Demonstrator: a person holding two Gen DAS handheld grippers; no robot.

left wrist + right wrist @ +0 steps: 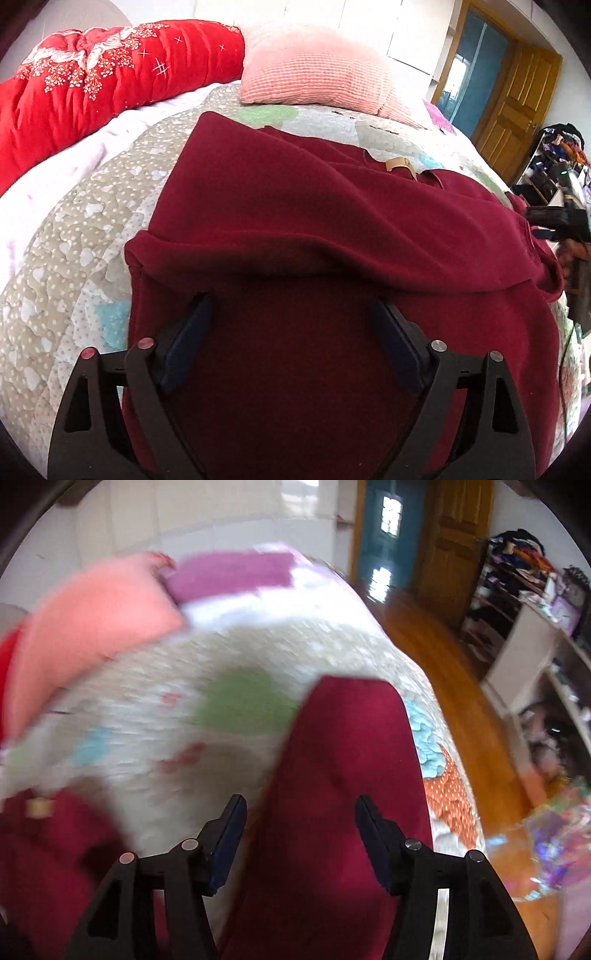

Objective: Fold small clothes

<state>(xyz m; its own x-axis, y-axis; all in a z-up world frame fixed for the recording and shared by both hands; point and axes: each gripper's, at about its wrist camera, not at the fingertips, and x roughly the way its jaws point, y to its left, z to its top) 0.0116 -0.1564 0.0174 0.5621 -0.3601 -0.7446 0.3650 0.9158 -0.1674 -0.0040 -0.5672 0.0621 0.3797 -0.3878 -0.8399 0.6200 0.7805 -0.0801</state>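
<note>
A dark red garment (295,206) is spread on a quilt (74,258) covering a bed, one part folded over the rest (a tan label (397,163) shows near the neck). The left hand-held gripper (291,314) is held above the cloth, jaws spread wide, nothing pinched. A sleeve (343,757) is seen between the parted jaws of the right hand-held gripper (301,812), untouched by the pads. A pink pillow (317,70) and red duvet (110,70) lie beyond.
</note>
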